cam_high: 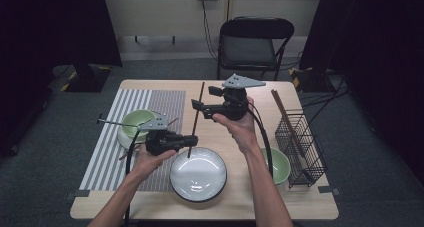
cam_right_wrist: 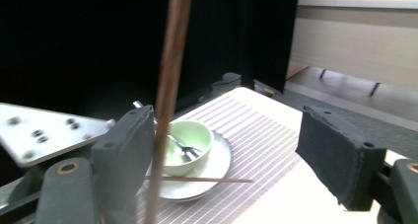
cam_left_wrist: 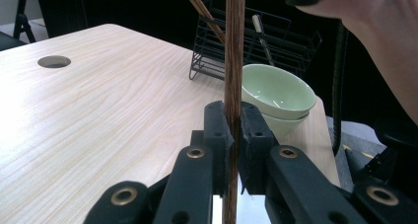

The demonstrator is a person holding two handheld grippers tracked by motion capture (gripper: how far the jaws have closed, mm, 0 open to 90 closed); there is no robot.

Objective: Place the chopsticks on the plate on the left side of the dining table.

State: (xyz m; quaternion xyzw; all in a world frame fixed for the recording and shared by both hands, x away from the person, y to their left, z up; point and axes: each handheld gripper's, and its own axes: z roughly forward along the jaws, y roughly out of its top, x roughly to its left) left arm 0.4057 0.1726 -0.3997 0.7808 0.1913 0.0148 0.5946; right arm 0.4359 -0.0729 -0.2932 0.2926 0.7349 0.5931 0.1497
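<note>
Handover step: left gripper [cam_high: 192,139] is clamped tight on the chopstick [cam_high: 196,118], held upright just behind the white plate [cam_high: 198,174]. Right gripper [cam_high: 197,106] stands wide open — stick beside one pad, not gripped. Next, I'd judge: right clears away — or re-grips higher — then the stick gets placed.

A staged recording room: black curtains [cam_high: 50,22] around a lone table [cam_high: 150,84], folding chair [cam_high: 252,42].

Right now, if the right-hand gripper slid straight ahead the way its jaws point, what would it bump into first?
Probably the chopstick already standing between the right gripper's open jaws. Beyond it lies the green bowl on its plate, though depth is hard to judge.
</note>
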